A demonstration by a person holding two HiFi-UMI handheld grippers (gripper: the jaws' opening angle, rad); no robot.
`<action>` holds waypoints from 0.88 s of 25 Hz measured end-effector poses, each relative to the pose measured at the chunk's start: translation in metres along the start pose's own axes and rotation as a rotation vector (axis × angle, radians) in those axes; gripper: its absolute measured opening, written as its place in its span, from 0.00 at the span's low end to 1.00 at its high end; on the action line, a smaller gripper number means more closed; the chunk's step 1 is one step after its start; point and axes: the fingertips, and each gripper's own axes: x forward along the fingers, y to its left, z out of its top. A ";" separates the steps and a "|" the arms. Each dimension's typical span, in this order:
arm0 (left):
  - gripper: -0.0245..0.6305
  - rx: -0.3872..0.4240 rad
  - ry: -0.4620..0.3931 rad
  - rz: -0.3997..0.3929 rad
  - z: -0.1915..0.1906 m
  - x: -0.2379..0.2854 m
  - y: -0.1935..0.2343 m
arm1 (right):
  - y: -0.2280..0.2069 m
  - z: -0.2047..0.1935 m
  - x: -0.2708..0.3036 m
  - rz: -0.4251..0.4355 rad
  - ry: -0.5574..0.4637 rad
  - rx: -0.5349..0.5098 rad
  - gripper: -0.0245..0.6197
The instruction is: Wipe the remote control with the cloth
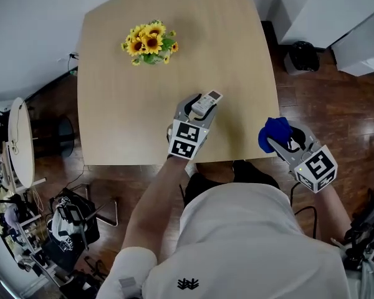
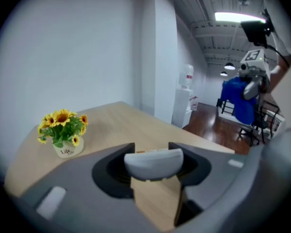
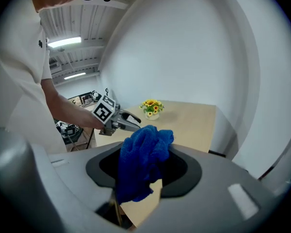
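A white remote control (image 1: pixel 206 103) is clamped in my left gripper (image 1: pixel 199 112) above the near part of the wooden table (image 1: pixel 124 104); its rounded end (image 2: pixel 153 163) fills the gap between the jaws in the left gripper view. My right gripper (image 1: pixel 280 137) is shut on a bunched blue cloth (image 1: pixel 274 132), held off the table's near right corner. The blue cloth (image 3: pixel 143 159) hangs between the jaws in the right gripper view. The left gripper (image 3: pixel 117 120) shows there, apart from the cloth. Cloth and remote do not touch.
A small white pot of yellow sunflowers (image 1: pixel 149 43) stands at the far middle of the table. Dark wooden floor (image 1: pixel 336 111) lies to the right with a black bin (image 1: pixel 303 56). Racks and clutter (image 1: pixel 25 198) stand at the left.
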 end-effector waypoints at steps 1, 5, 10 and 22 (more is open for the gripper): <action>0.39 0.007 -0.021 -0.010 0.003 -0.011 -0.002 | 0.003 0.008 0.004 -0.008 -0.012 -0.014 0.33; 0.39 0.052 -0.107 -0.062 0.019 -0.057 -0.004 | 0.021 0.051 0.023 -0.055 -0.069 -0.041 0.33; 0.39 0.113 -0.189 -0.134 0.026 -0.111 -0.004 | 0.072 0.122 0.060 -0.060 -0.195 -0.079 0.33; 0.39 0.196 -0.300 -0.209 0.026 -0.188 0.007 | 0.173 0.192 0.141 0.079 -0.296 -0.115 0.33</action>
